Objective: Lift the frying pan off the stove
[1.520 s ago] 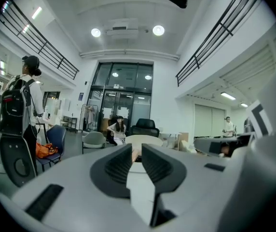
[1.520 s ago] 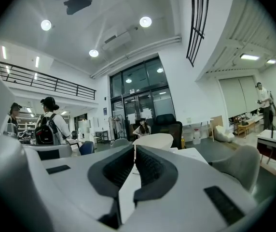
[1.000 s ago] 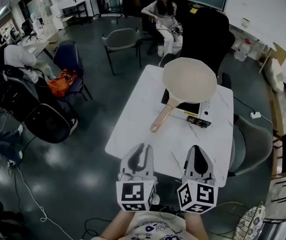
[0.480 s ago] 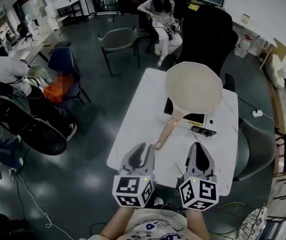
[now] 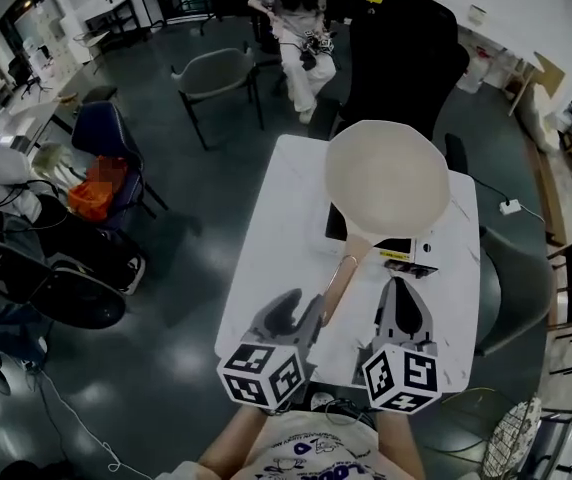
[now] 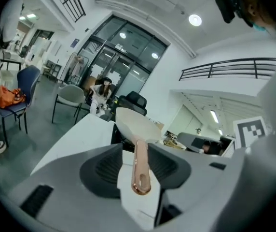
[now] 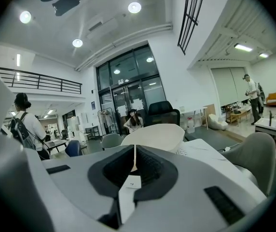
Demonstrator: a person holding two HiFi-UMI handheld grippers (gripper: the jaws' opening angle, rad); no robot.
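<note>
A cream frying pan (image 5: 387,181) sits on a black stove (image 5: 404,252) on the white table (image 5: 276,238). Its copper handle (image 5: 339,286) points toward me. My left gripper (image 5: 304,315) is at the handle's end, and its jaws are opening. In the left gripper view the handle (image 6: 140,166) lies between the jaws of my left gripper (image 6: 134,148), with a gap beside it and no pad pressing on it. My right gripper (image 5: 403,308) hovers shut and empty over the table's near edge, right of the handle. In the right gripper view, the pan (image 7: 155,136) shows past my right gripper (image 7: 134,148).
A black office chair (image 5: 402,48) stands behind the table, and a grey chair (image 5: 511,290) on its right. Another grey chair (image 5: 214,76) and a blue one (image 5: 104,133) stand at the left. A person (image 5: 296,18) sits at the far side.
My left gripper has moved forward and right, round the end of the pan's handle, and its jaws have parted. The right gripper stays shut. The head view has shifted closer to the table.
</note>
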